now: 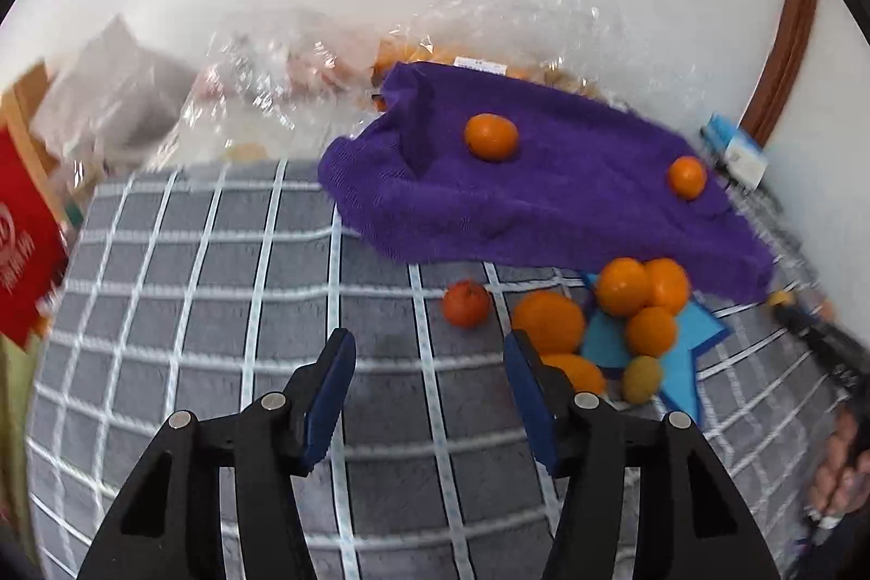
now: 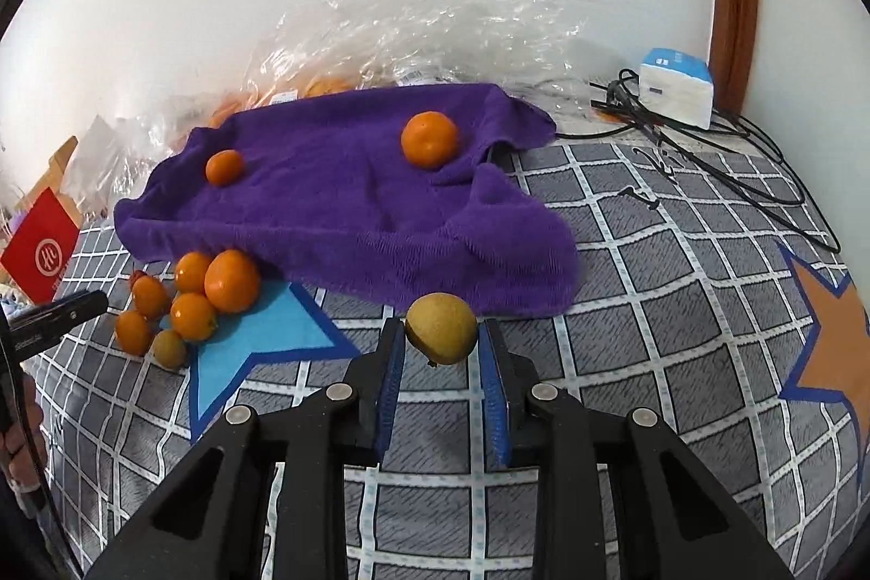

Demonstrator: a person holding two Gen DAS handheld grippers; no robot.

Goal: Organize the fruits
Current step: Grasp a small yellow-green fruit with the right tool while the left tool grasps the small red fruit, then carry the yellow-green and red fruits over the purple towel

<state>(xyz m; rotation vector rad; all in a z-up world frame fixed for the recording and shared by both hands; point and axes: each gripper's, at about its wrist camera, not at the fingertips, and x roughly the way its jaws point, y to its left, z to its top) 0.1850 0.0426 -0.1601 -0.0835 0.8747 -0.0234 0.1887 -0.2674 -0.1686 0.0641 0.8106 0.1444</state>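
Observation:
A purple towel (image 2: 353, 205) lies on the grey checked bedspread (image 2: 679, 286) with two oranges on it (image 2: 429, 139) (image 2: 224, 167); both also show in the left wrist view (image 1: 490, 136) (image 1: 687, 177). A pile of several oranges (image 1: 636, 303) and a small yellow-green fruit (image 1: 642, 379) sits at the towel's near edge, also in the right wrist view (image 2: 206, 294). A redder fruit (image 1: 466, 304) lies apart. My right gripper (image 2: 441, 341) is shut on a yellow-green fruit (image 2: 441, 327) above the bedspread. My left gripper (image 1: 429, 362) is open and empty, left of the pile.
Clear plastic bags (image 2: 424, 31) with more fruit lie behind the towel by the wall. A red box (image 1: 22, 243) stands at the left. A white-blue box (image 2: 677, 88) and black cables (image 2: 723, 161) lie at the right. A blue star patch (image 2: 255, 346) lies under the pile.

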